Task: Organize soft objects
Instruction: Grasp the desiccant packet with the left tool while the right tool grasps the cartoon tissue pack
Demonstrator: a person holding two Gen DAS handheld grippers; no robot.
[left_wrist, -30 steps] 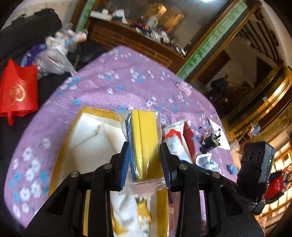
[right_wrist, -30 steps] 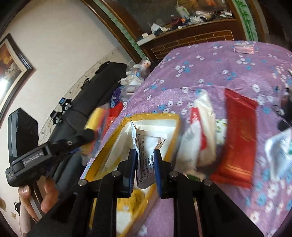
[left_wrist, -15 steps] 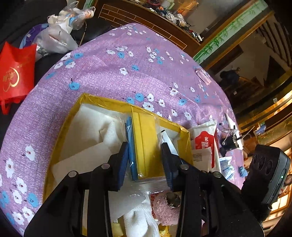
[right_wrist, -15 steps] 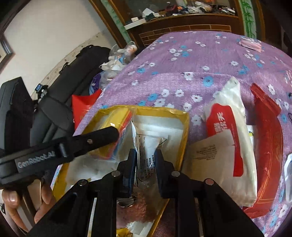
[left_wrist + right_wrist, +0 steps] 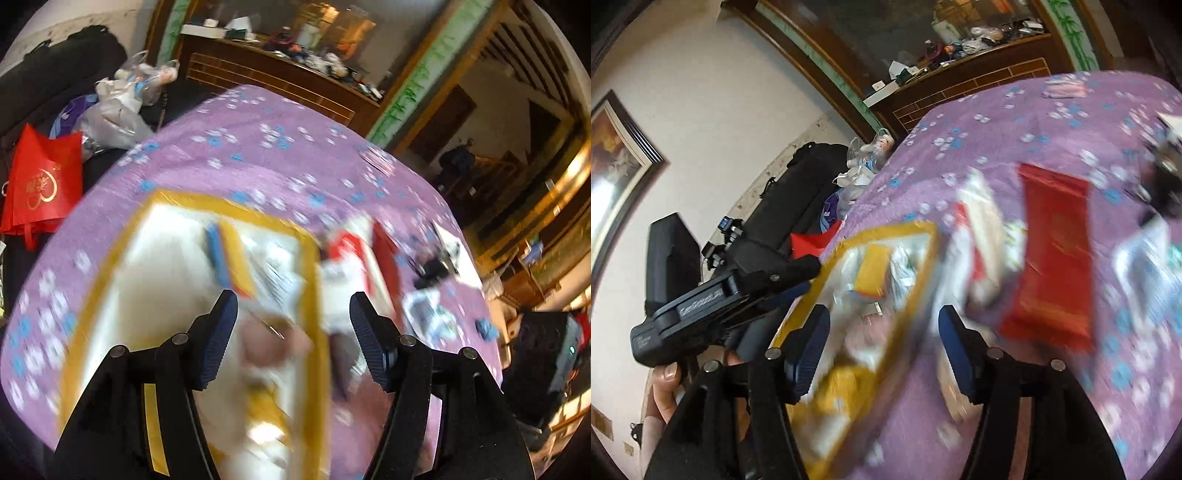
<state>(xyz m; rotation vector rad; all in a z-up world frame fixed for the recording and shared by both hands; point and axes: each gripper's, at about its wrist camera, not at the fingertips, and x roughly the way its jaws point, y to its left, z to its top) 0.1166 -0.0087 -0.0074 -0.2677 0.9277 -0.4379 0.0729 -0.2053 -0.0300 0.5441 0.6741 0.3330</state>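
Observation:
A yellow-rimmed box (image 5: 221,206) sits on the purple flowered tablecloth (image 5: 280,162). In it lie a yellow and blue sponge pack (image 5: 231,254), a white printed packet (image 5: 277,280) and a pink round thing (image 5: 273,339), all blurred. My left gripper (image 5: 293,321) is open and empty above the box. My right gripper (image 5: 882,332) is open and empty over the box's right rim (image 5: 916,291). The sponge pack (image 5: 873,273) shows in the box in the right wrist view. The left gripper (image 5: 798,275) shows there at the box's left side.
A white and red tissue pack (image 5: 347,258) and a red packet (image 5: 1052,251) lie right of the box. Small sachets (image 5: 428,314) and a black item (image 5: 430,269) lie further right. A red bag (image 5: 40,184) and plastic bags (image 5: 122,99) sit beyond the table's left edge.
Both grippers have opened. The sponge pack has left my left gripper and the white packet my right one; both now lie in the box. Both grippers have pulled back.

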